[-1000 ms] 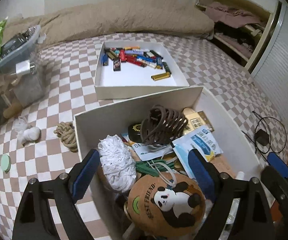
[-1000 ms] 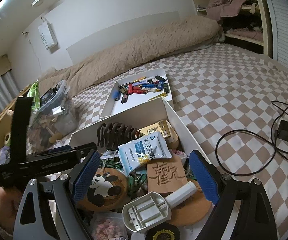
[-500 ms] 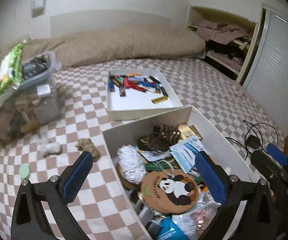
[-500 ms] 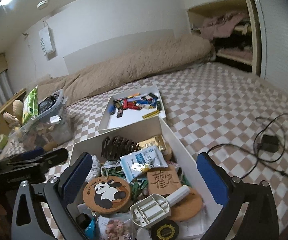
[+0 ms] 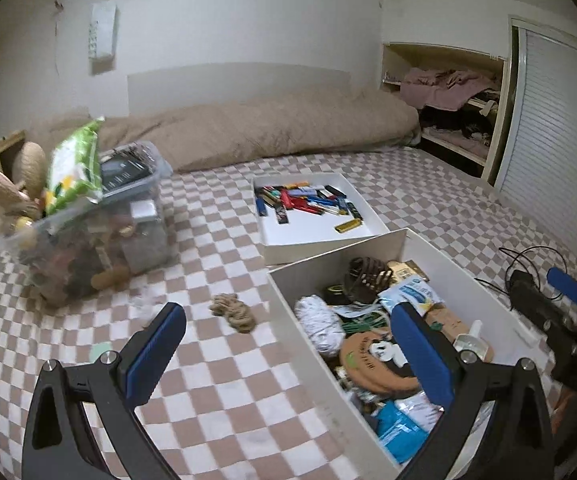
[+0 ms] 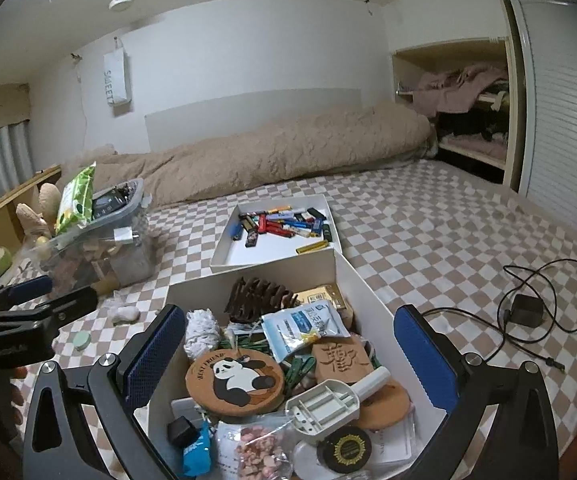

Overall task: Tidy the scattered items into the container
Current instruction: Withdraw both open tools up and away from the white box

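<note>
1. Your left gripper (image 5: 288,354) and right gripper (image 6: 290,354) both stand with fingers released and empty, spread a little wider than a second ago.
2. Both have pulled up and back from the white box (image 6: 362,280), so the panda coaster (image 6: 234,376) now lies inside, let go.
3. Left on the bed (image 5: 216,396): the rope knot (image 5: 233,311), a white scrap (image 6: 125,313) and a green disc (image 6: 81,339). The knot looks nearest for your left.
</note>
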